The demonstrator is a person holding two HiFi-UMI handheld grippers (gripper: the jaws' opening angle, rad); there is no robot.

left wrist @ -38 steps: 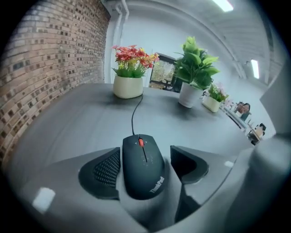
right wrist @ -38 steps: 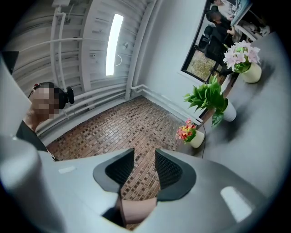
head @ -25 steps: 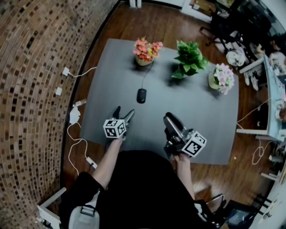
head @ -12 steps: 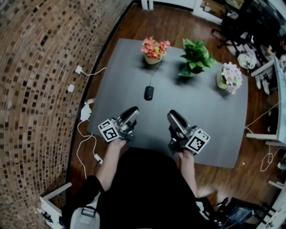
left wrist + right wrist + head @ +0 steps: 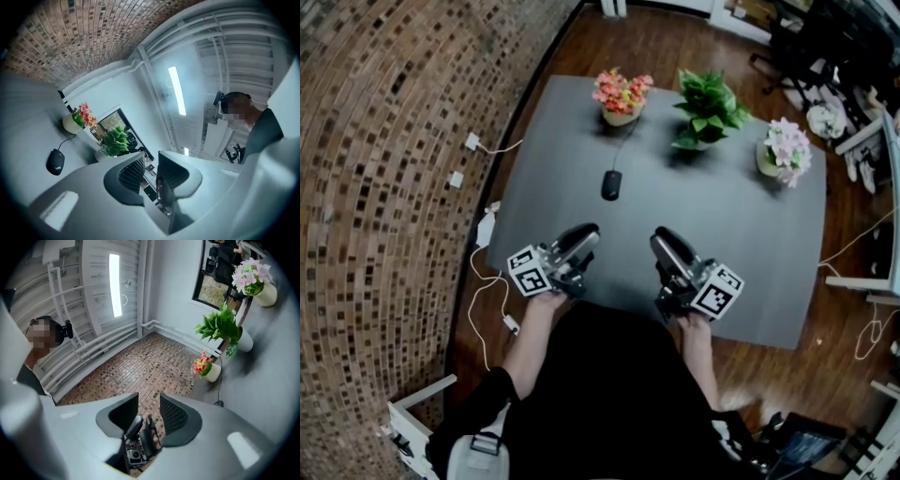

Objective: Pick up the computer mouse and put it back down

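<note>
Calls for a reach ahead to the computer mouse [image 5: 610, 185], mid-bench [image 5: 741, 234], long axis pointing away, nearer the left gripper [image 5: 581, 236], jaws just closed narrow on nothing; right gripper [image 5: 665, 242] likewise narrow, empty.

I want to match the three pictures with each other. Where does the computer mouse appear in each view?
Head view: the computer mouse lies above centre, slightly to the left.
Left gripper view: the computer mouse is at the far left, below the middle.
Right gripper view: only a small dark tip shows, low and right of centre, at the end of the cable.
Shared landmark: the pot of red flowers.
</note>
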